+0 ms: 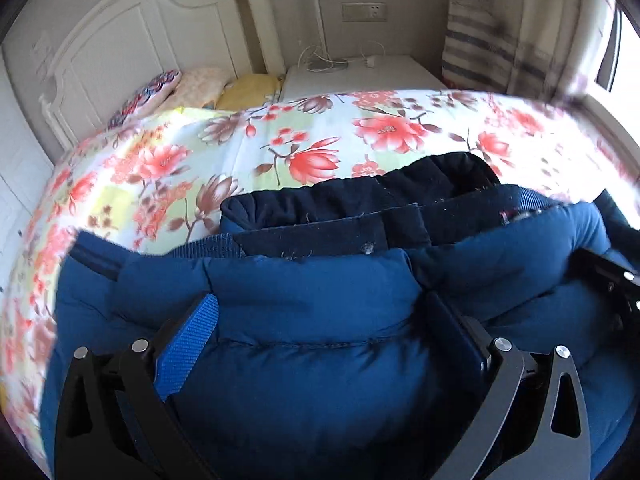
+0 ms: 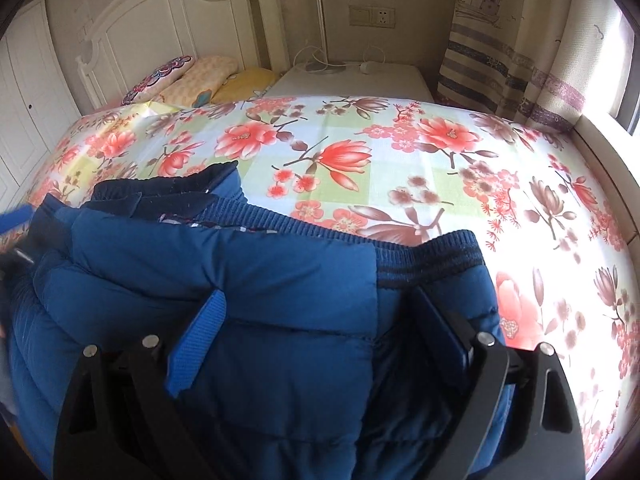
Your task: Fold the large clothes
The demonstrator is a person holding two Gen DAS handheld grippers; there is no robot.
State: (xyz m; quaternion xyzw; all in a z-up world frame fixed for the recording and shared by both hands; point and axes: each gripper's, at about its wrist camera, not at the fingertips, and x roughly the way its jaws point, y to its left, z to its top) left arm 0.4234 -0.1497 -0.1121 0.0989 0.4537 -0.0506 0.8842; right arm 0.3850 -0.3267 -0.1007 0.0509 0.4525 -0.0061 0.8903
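A blue padded jacket (image 1: 320, 380) with a dark navy lining and ribbed hem lies bunched on the floral bed sheet (image 1: 320, 140). My left gripper (image 1: 322, 300) is clamped on a thick fold of it near the collar, and the padding bulges between the wide-set fingers. My right gripper (image 2: 318, 296) holds another thick fold of the jacket (image 2: 260, 360) beside the ribbed hem (image 2: 432, 256). Each gripper shows at the edge of the other's view: the right one (image 1: 608, 280) and the left one (image 2: 16, 216). Both fingertips are sunk into the fabric.
The bed's floral sheet (image 2: 400, 160) stretches ahead and to the right. Pillows (image 2: 200, 76) lie against the white headboard (image 2: 160, 20). A white bedside table (image 2: 352, 78) with cables stands at the back, and a striped curtain (image 2: 500, 60) hangs by the window at the right.
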